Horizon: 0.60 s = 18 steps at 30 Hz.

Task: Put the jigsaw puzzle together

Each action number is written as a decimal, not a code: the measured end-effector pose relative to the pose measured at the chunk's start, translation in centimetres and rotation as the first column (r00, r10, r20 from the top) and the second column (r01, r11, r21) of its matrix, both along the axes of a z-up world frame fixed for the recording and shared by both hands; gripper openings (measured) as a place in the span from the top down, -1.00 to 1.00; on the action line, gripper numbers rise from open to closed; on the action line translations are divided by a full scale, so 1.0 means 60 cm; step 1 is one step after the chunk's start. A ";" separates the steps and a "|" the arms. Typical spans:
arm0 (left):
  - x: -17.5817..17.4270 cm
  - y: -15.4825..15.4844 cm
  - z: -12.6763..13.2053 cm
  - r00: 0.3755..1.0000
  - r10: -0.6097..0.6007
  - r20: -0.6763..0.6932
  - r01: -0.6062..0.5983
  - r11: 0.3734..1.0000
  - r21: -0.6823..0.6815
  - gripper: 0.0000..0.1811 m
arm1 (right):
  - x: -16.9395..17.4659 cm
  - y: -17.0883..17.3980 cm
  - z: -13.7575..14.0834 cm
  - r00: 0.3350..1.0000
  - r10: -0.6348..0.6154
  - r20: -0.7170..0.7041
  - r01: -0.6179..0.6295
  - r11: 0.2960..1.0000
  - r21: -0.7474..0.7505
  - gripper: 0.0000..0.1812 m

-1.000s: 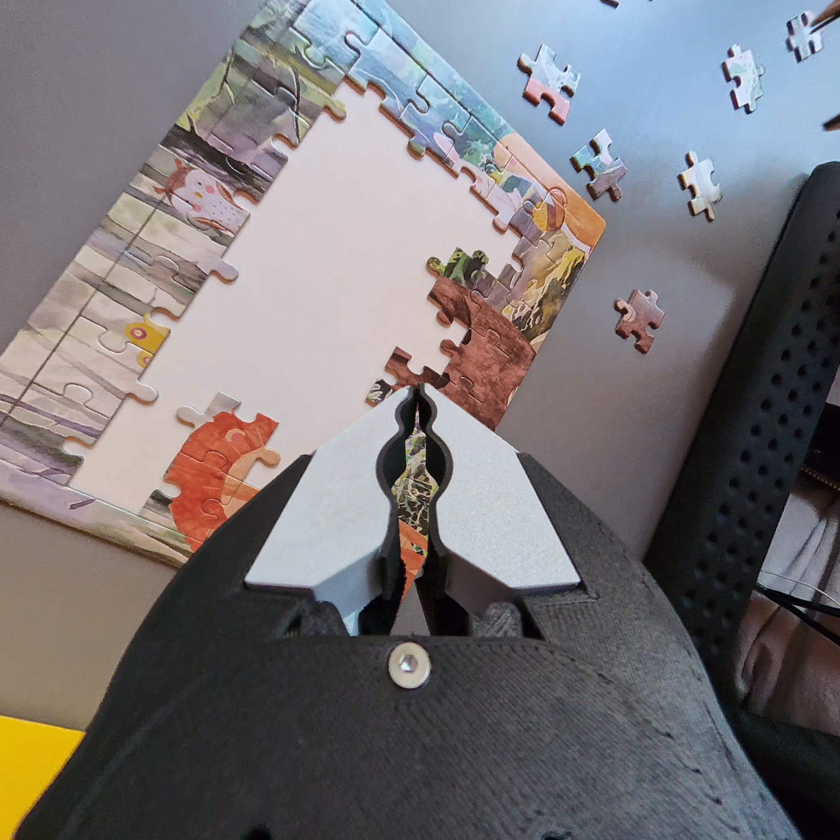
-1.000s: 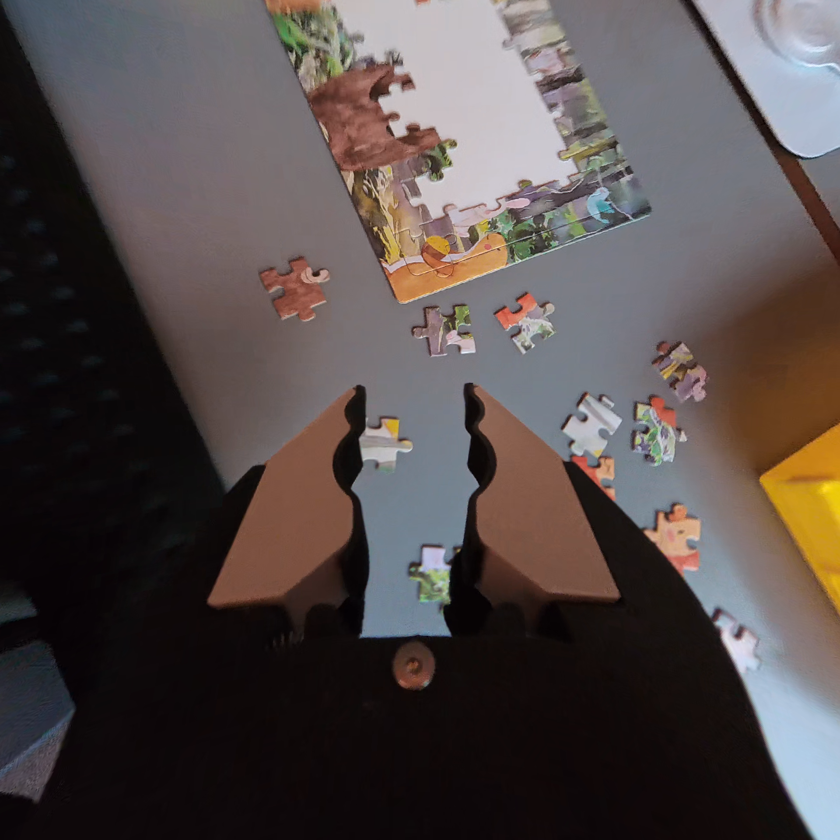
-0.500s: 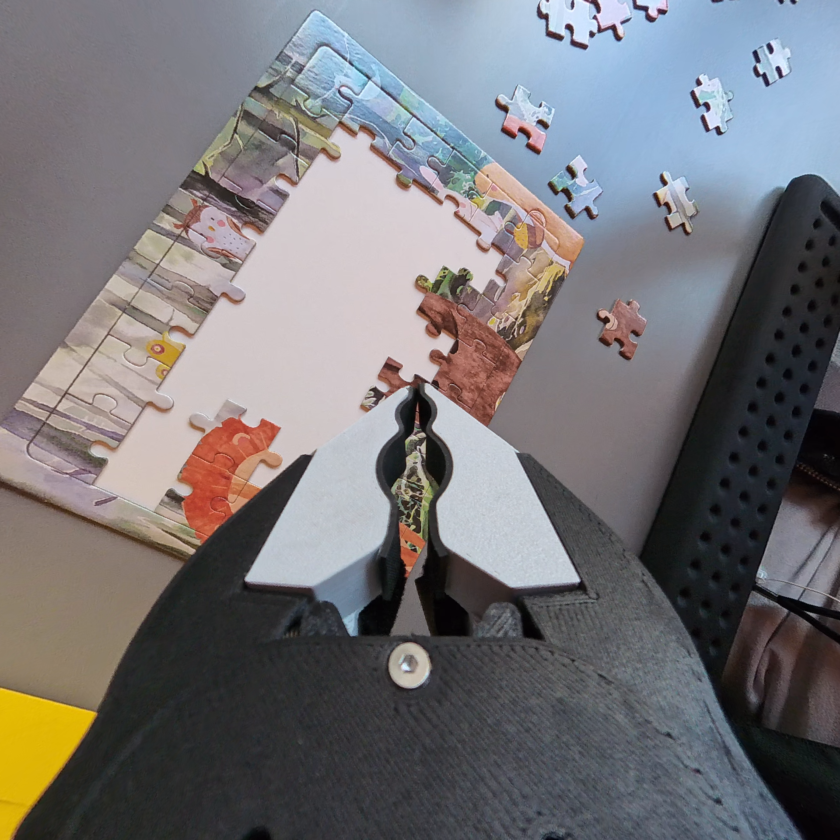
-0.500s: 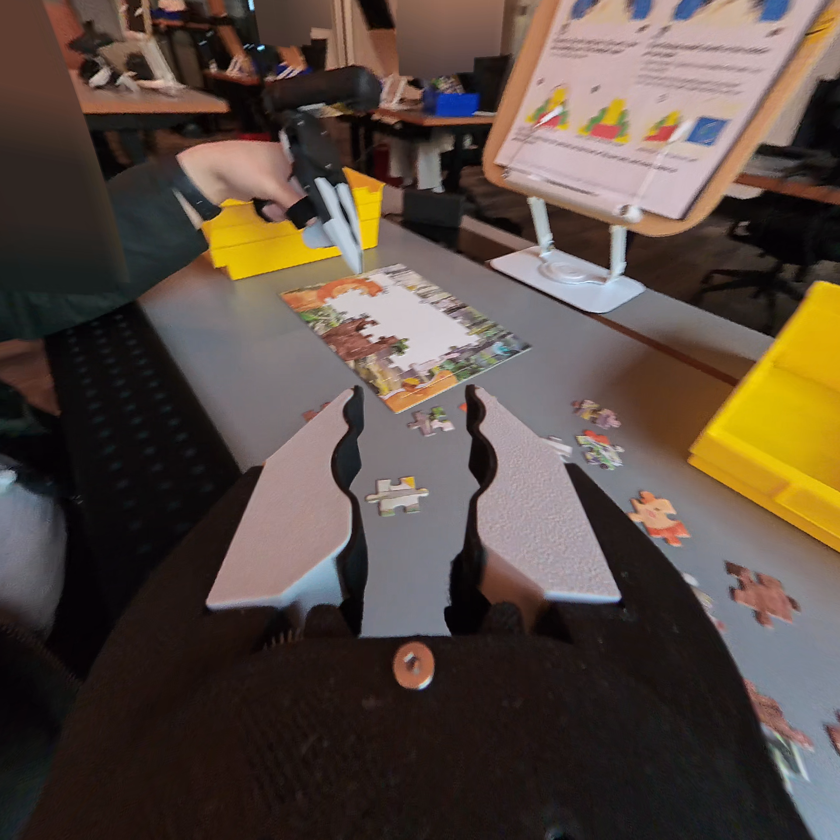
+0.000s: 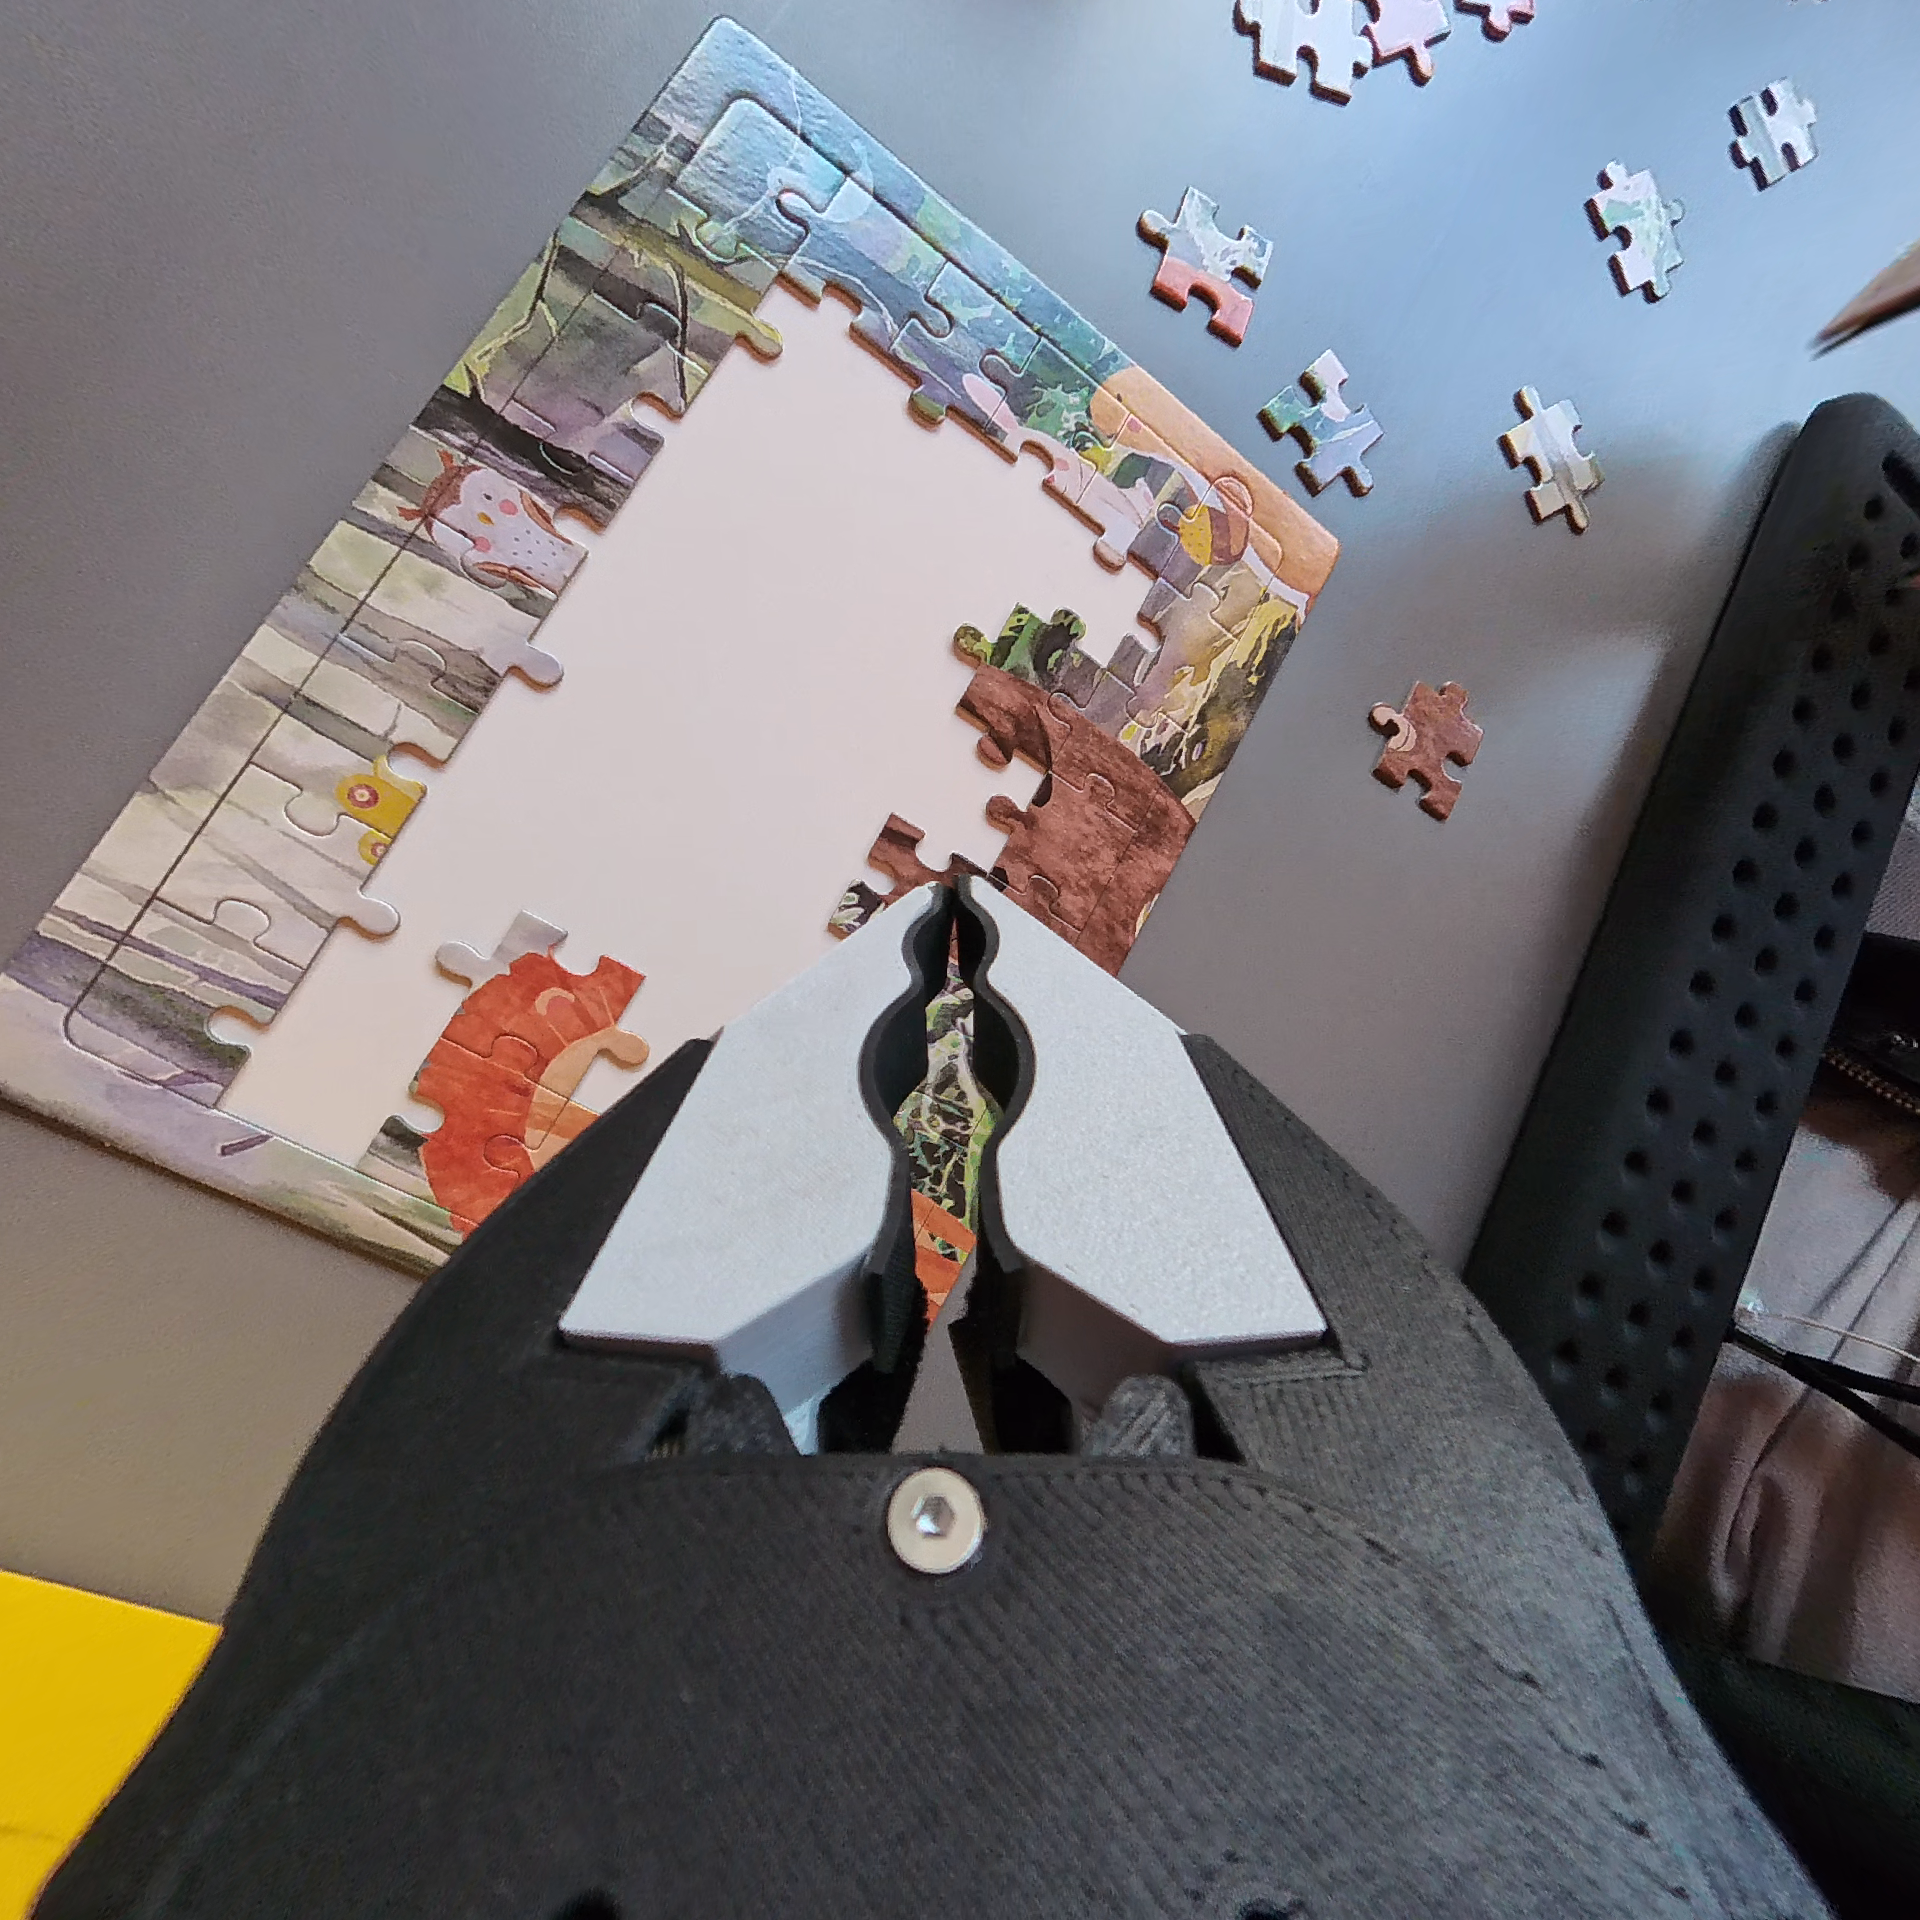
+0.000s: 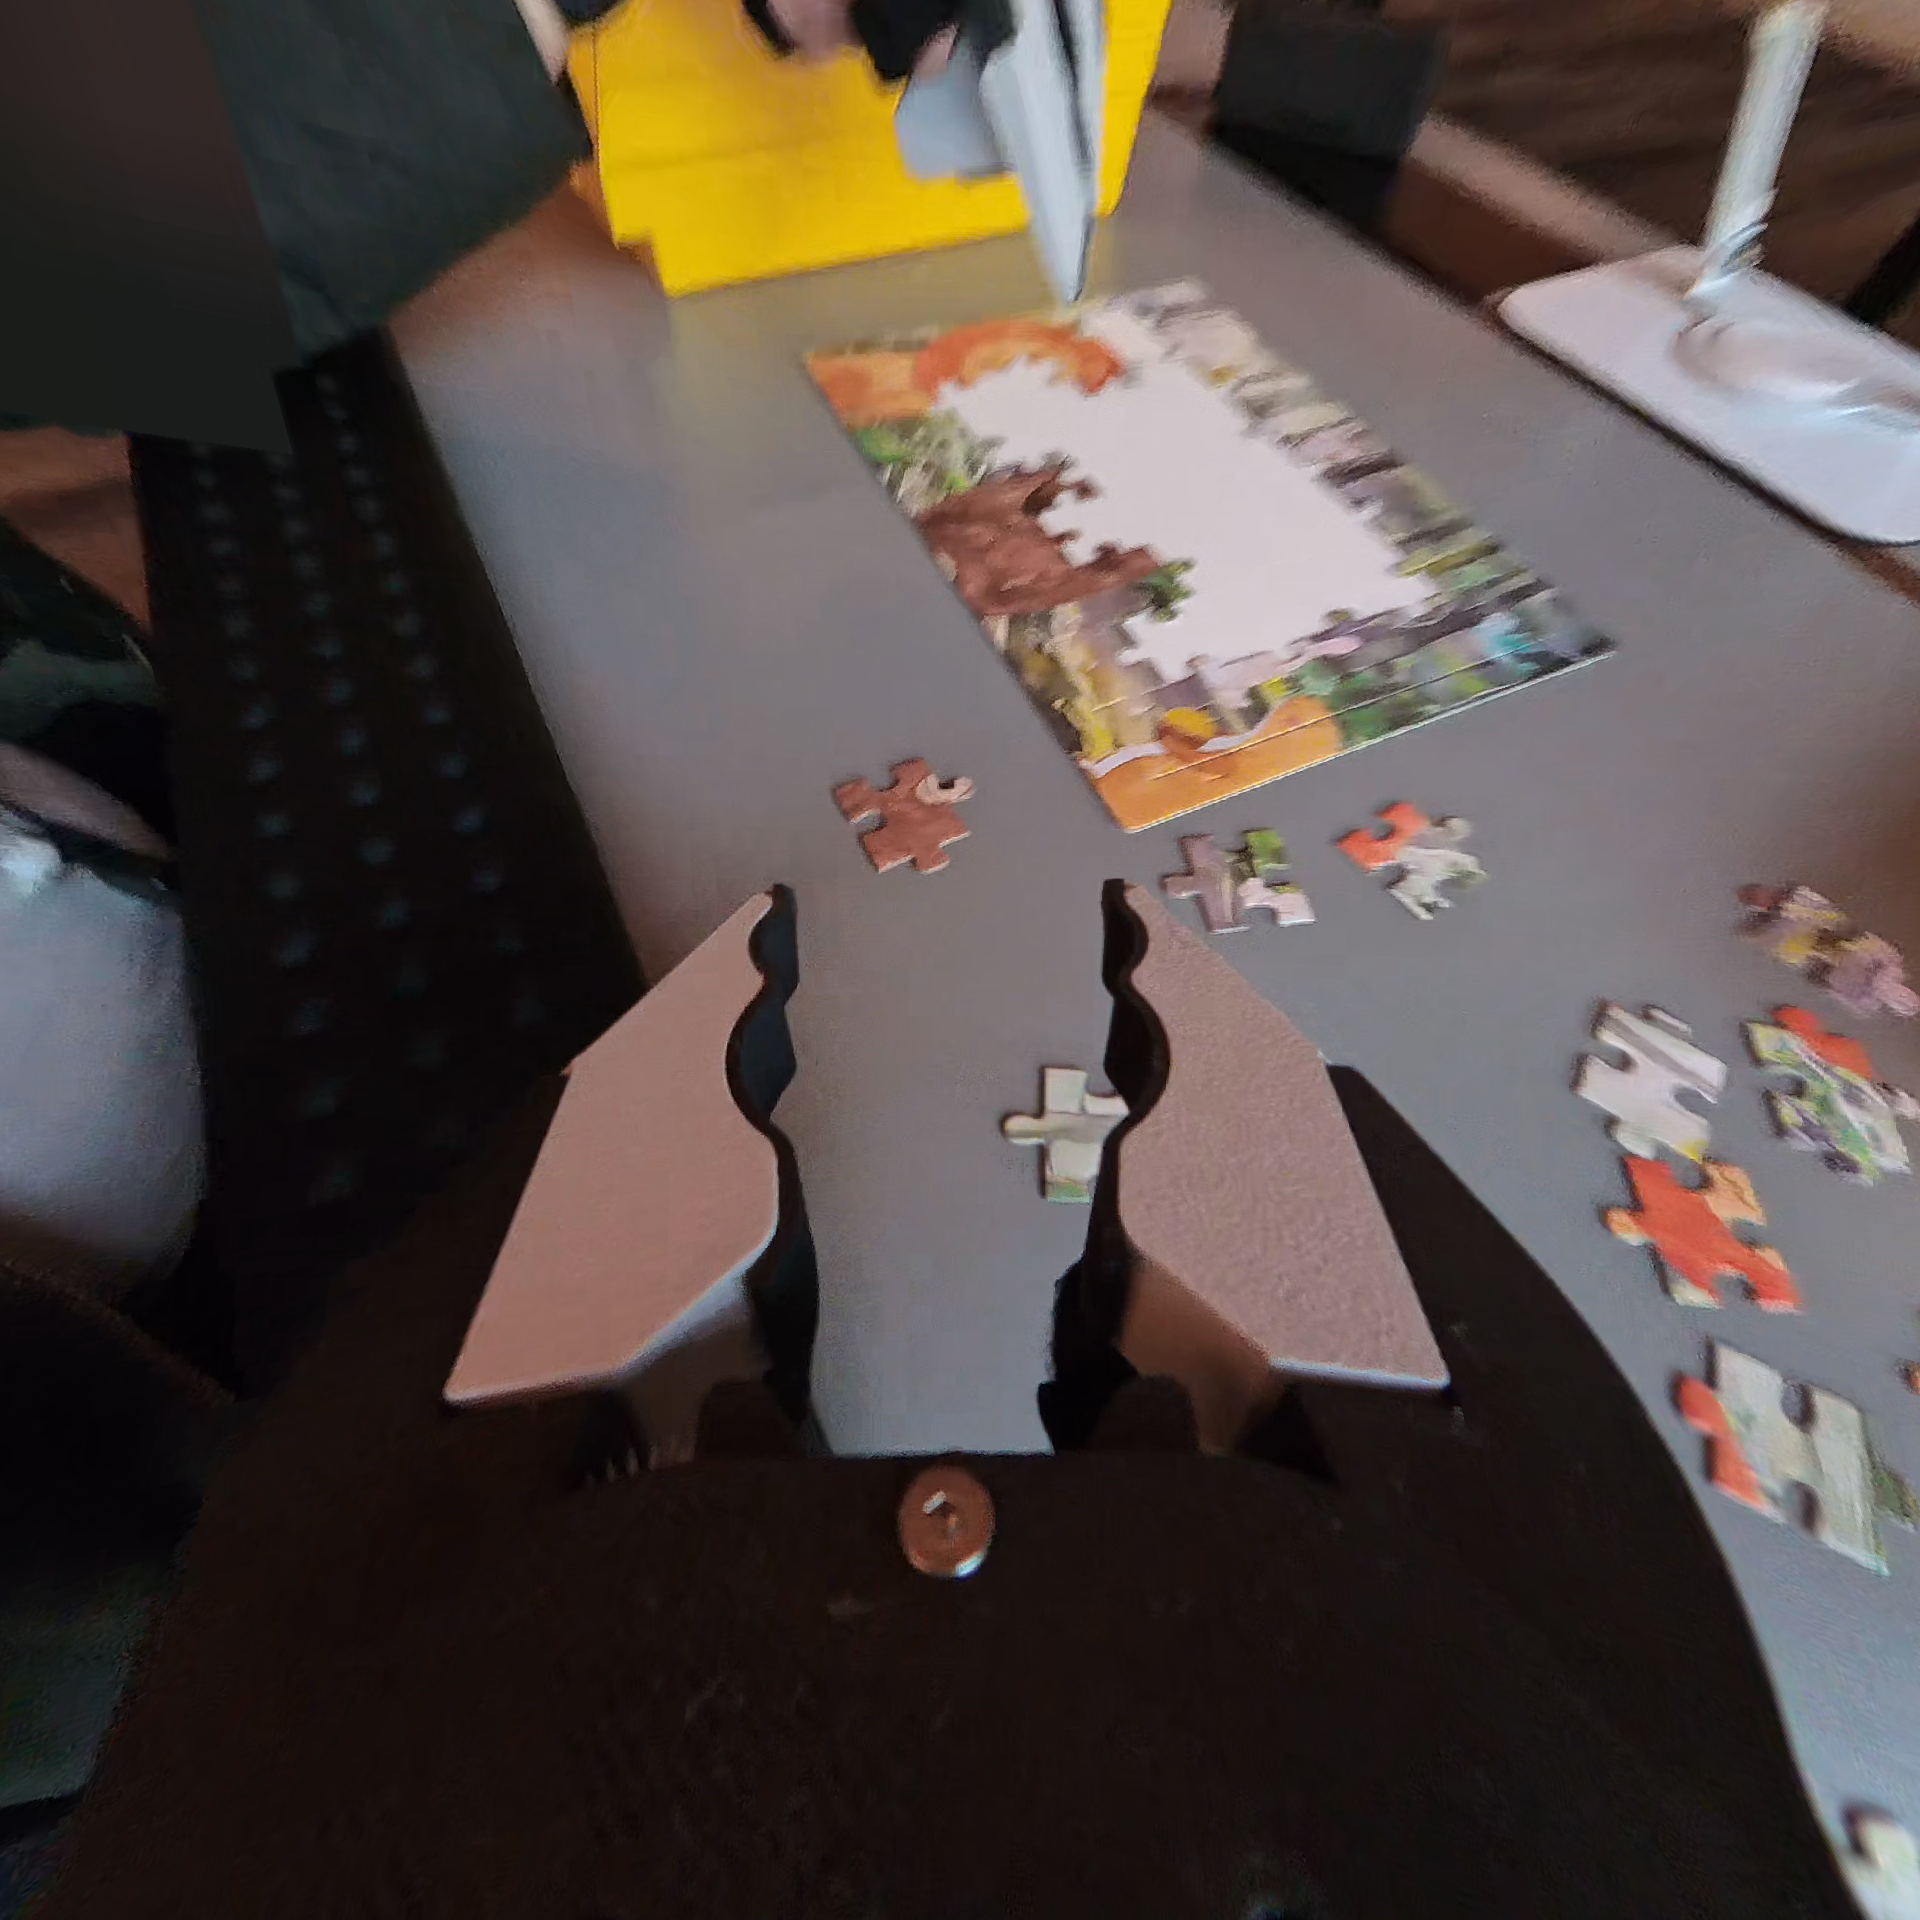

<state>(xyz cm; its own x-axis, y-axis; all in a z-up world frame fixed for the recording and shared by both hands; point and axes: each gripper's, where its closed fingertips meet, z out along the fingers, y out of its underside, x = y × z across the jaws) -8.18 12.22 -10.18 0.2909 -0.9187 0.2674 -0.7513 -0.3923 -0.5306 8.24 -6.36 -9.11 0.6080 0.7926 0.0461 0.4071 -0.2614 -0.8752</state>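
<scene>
Two pairs of tongs are at work, and each has its own risk. The left tongs (image 5: pixel 954 894) are closed to a thin slit. Green and orange print shows in that slit, but I cannot tell whether it is a pinched piece or the picture underneath. Their tips hang over the near end of the jigsaw puzzle (image 5: pixel 312 727), between the orange lion patch (image 5: pixel 520 1070) on their left and the brown patch (image 5: pixel 1081 821) ahead on their right. Pressing down off-target there could lift seated pieces or slide the whole board across the smooth table (image 6: pixel 675 623).

The right tongs (image 6: pixel 948 914) are open and empty, low over bare table. A pale piece (image 6: pixel 1065 1132) lies just inside their right finger, partly hidden by it. Closing from here would probably shove that thin, flat piece sideways rather than catch it. This view is blurred, so aim is doubtful.

A brown piece (image 6: pixel 902 816) lies just ahead of the right tongs, and more loose pieces (image 6: pixel 1694 1231) are scattered to their right. Nothing blocks the way to the puzzle beyond. A yellow bin (image 6: pixel 790 166) sits behind the puzzle, and a white stand base (image 6: pixel 1714 395) is far right.
</scene>
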 end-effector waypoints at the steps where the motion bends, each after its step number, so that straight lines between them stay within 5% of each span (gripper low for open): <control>1: 0.000 -0.001 -0.001 1.000 -0.002 -0.003 0.002 1.000 0.000 1.00 | -0.013 0.004 -0.018 0.998 0.027 0.056 -0.026 1.000 -0.008 0.34; 4: 0.000 -0.003 -0.003 1.000 -0.010 -0.013 0.010 1.000 0.006 1.00 | -0.044 0.014 -0.060 0.972 0.111 0.205 -0.103 0.994 -0.046 0.34; 8: -0.002 -0.002 -0.005 1.000 -0.012 -0.019 0.012 1.000 0.008 1.00 | -0.008 0.030 -0.067 0.944 0.076 0.322 -0.055 0.996 -0.074 0.41; 12: -0.007 0.005 -0.009 1.000 0.001 -0.028 -0.001 1.000 0.008 1.00 | 0.091 0.046 -0.039 0.929 -0.113 0.352 0.125 0.992 -0.012 0.46; 18: -0.006 0.006 -0.010 1.000 0.004 -0.027 -0.003 1.000 0.012 1.00 | 0.276 0.041 -0.001 0.808 -0.435 0.398 0.443 0.893 0.076 0.55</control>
<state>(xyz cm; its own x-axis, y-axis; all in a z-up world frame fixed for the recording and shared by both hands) -8.55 12.60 -10.78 0.3012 -0.9207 0.2483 -0.7643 -0.3888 -0.5144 24.80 -3.91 -9.17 0.8245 0.4491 0.3442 0.5531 -0.5114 -0.6577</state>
